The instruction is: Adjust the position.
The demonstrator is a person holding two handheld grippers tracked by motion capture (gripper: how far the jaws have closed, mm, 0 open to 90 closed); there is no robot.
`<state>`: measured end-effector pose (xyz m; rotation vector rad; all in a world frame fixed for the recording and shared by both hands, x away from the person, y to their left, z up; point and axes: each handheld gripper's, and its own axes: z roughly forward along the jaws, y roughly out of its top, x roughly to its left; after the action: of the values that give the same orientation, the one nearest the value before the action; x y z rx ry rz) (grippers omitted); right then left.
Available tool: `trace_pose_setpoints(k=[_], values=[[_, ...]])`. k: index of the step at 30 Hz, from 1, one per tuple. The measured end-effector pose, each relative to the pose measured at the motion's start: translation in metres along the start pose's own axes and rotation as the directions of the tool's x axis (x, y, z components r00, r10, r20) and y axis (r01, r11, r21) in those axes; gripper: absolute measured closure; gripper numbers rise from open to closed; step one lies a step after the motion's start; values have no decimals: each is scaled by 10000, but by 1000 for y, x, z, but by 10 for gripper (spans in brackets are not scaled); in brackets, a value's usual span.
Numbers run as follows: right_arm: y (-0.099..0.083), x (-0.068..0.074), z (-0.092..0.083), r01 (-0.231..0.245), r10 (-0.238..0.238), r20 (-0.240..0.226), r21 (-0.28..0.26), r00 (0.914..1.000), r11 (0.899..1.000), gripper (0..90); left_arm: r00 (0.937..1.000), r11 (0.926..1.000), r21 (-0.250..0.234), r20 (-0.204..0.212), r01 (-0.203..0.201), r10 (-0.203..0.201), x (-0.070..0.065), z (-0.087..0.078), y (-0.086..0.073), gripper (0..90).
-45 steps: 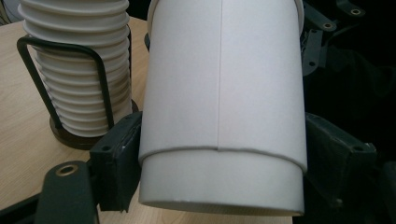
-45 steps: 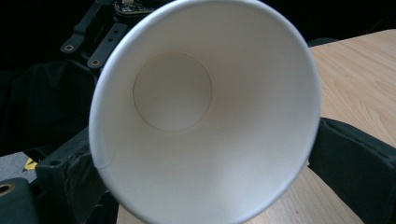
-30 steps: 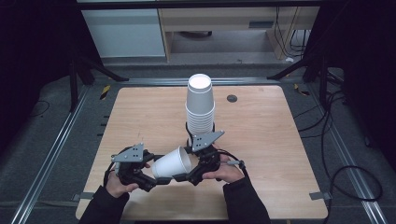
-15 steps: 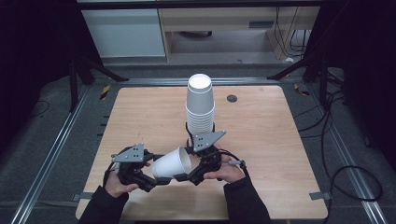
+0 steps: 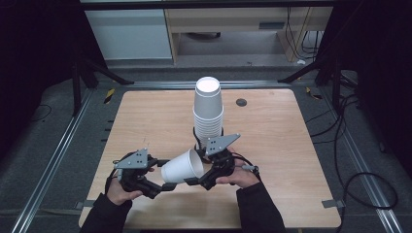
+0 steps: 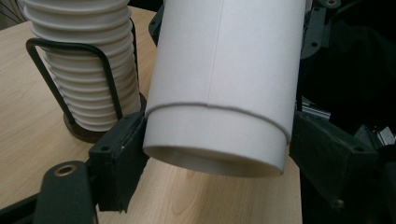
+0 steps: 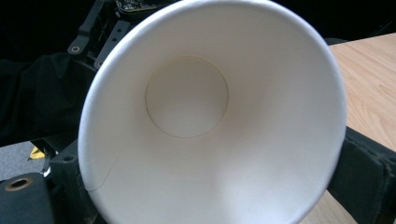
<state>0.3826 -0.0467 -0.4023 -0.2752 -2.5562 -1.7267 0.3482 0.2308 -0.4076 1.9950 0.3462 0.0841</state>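
A single white paper cup (image 5: 180,168) lies on its side above the table's near edge, held between both grippers. My left gripper (image 5: 164,180) is shut on its base end; in the left gripper view the cup (image 6: 219,93) sits between the two black jaws of the gripper (image 6: 217,158). My right gripper (image 5: 197,171) is shut on the wide rim. In the right gripper view the cup's open mouth (image 7: 187,98) faces the camera, with the gripper (image 7: 212,179) clamped on both sides of the rim. A tall stack of upside-down white cups (image 5: 208,109) stands in a black wire holder (image 6: 100,70) just behind.
The wooden table (image 5: 282,145) has a small dark round hole cover (image 5: 241,102) at its back right. Metal rails (image 5: 58,145) run along both sides of the table. Cables (image 5: 359,179) lie on the floor at the right.
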Motion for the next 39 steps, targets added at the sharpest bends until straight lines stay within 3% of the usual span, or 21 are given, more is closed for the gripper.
trace_pose_setpoints(k=[6,10,16,21,29,34,39], values=[[9,-3,-12,211,-228,389,415,9990,9989,72,9998,9996,275,-183,81,-76,2,-2,-1,191],[18,-6,-17,371,-424,580,888,9974,9954,72,9986,9970,761,-531,129,-89,4,1,-3,181],[33,-8,-14,767,-925,727,1957,9931,9777,71,9972,9912,1316,-749,123,-25,5,7,-6,156],[40,-7,-1,977,-1152,540,2562,9919,9617,69,9963,9874,1582,-856,40,97,4,11,-6,136],[44,-3,34,1313,-1445,122,3485,9894,9281,68,9946,9829,1839,-1020,0,191,4,14,-7,131],[43,-3,44,1299,-1423,68,3664,9898,9213,67,9933,9806,1956,-1151,91,137,5,15,-8,147],[43,-2,48,1363,-1439,-63,3639,9896,9214,68,9930,9790,2026,-1178,221,20,5,16,-9,210]])
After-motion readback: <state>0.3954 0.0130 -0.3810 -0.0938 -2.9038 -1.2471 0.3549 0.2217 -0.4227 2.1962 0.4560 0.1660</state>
